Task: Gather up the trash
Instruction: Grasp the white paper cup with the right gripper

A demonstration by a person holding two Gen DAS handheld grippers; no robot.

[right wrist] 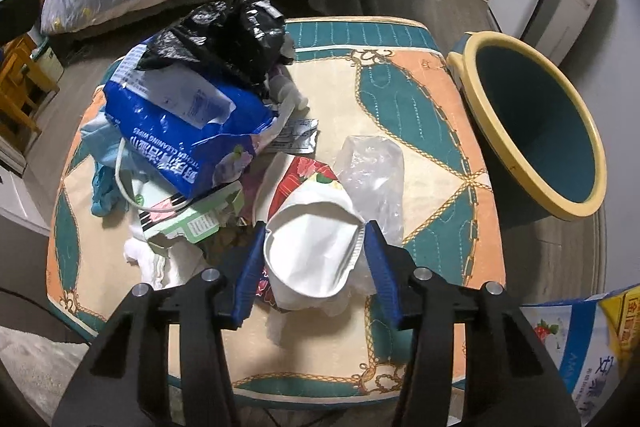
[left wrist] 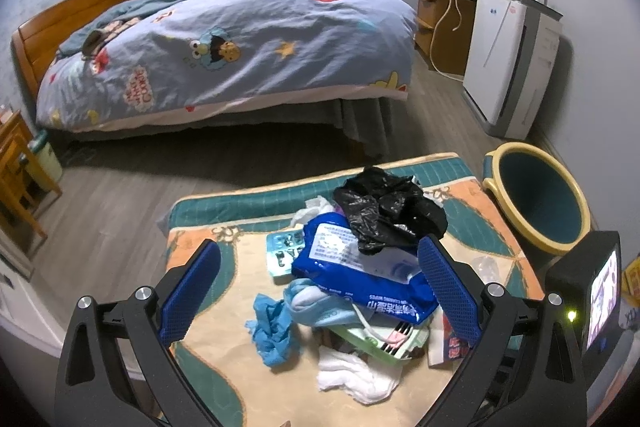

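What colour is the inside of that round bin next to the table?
The round bin is dark teal inside with a pale yellow rim, clearest in the right wrist view.

Blue wipes pack (right wrist: 188,123), black bag (right wrist: 236,27), white cup (right wrist: 312,247), teal-and-peach mat (right wrist: 420,99).

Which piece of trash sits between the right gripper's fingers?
The crushed white paper cup, pinched by the right gripper; the other trash lies untouched in the pile.

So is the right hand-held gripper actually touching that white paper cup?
Touching. The right wrist view shows both blue pads pressed against the sides of the white paper cup, its rim squashed oval between the right hand-held gripper.
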